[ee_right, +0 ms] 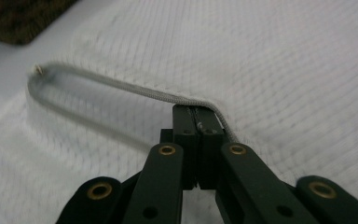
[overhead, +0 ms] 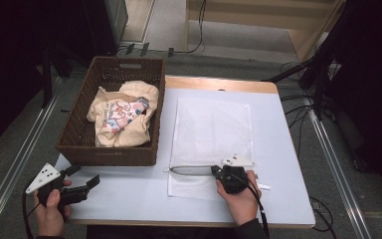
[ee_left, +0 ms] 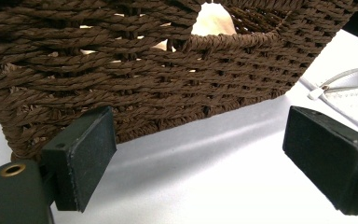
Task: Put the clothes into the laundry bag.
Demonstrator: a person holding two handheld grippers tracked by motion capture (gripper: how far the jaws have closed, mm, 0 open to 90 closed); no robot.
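Near right of the table [overhead: 288, 149]: right tool [overhead: 218, 172], gripped by the right hand [overhead: 239, 196], jaws pressed together and clamped on the grey zipper edge [ee_right: 121, 86] of a white mesh laundry bag [overhead: 211, 132]. Bag lying flat on the table, right of the basket, zipper along its near end partly pulled open into a long narrow gap. Seen in the right gripper view as a grey loop of zipper tape running left and far from the closed jaws, with white mesh [ee_right: 284, 60] all around.

Near left corner: left tool [overhead: 82, 188], held in the left hand [overhead: 49, 209], jaws spread wide apart and holding nothing, hovering above the table edge just near the basket. Grey three-cornered plate on top of it.

Far left of the table: brown woven basket [overhead: 107, 152], touching the bag's left side or just beside it. Inside, a crumpled cream garment [overhead: 124, 117] with a pink and blue print. Left gripper view: basket's near wall [ee_left: 168, 79] close ahead, cream cloth visible through its handle hole, bag's zipper end at the right.
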